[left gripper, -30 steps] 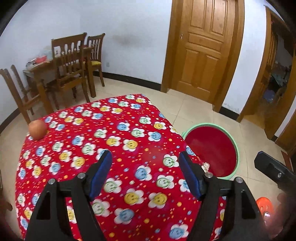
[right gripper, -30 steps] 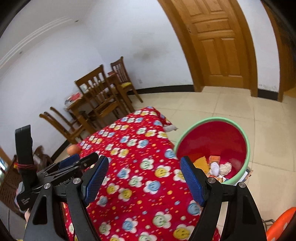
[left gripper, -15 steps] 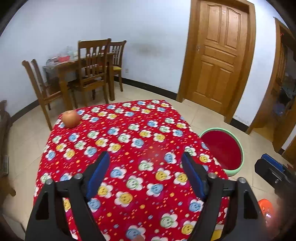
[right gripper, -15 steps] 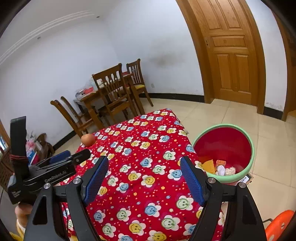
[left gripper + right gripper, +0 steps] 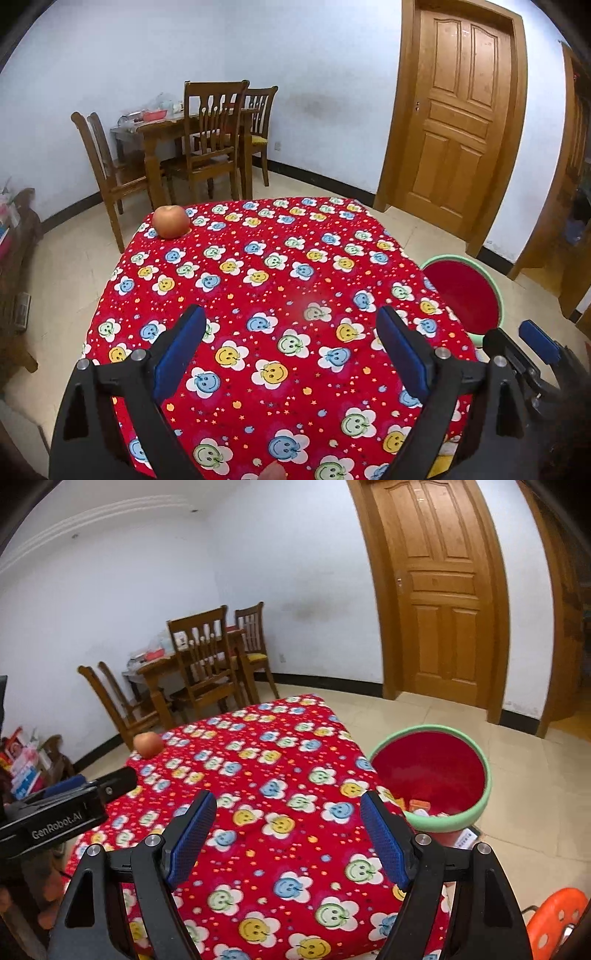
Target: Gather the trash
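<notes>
The only loose thing left on the surface with the red smiley-flower cloth (image 5: pixel 280 295) is a round, reddish-orange apple (image 5: pixel 171 221) at its far left corner, well apart from both tools. It looks firm, smooth and fairly heavy, likely to roll, so pads should close across its widest middle. The left tool (image 5: pixel 291 343) is opening with nothing between its jaws; the right tool (image 5: pixel 288 830) stands wide and empty. Scraps lie in the red, green-rimmed bin (image 5: pixel 476 801) beside the surface.

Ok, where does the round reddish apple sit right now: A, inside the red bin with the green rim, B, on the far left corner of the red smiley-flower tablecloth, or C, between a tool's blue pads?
B: the round reddish apple rests on the far left corner of the red smiley-flower tablecloth.
</notes>
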`<move>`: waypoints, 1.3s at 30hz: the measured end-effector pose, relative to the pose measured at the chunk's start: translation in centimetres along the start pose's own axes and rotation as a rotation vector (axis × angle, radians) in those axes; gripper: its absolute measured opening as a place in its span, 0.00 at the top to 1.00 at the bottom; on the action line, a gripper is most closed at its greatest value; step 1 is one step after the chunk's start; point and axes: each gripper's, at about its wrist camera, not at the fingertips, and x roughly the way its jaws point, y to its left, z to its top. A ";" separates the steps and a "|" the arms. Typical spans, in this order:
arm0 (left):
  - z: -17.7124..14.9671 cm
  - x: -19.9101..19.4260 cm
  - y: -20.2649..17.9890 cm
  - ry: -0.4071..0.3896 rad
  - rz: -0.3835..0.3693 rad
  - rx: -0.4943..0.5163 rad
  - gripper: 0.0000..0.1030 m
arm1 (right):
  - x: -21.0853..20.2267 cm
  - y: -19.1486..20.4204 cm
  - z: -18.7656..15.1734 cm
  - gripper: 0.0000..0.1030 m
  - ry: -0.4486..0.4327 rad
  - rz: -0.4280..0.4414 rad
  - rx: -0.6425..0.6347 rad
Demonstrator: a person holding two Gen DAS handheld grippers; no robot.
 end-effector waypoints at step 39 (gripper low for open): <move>-2.5 5.7 -0.7 0.020 -0.001 0.042 0.11 | 4.0 -2.2 -2.2 0.21 0.041 -0.090 0.082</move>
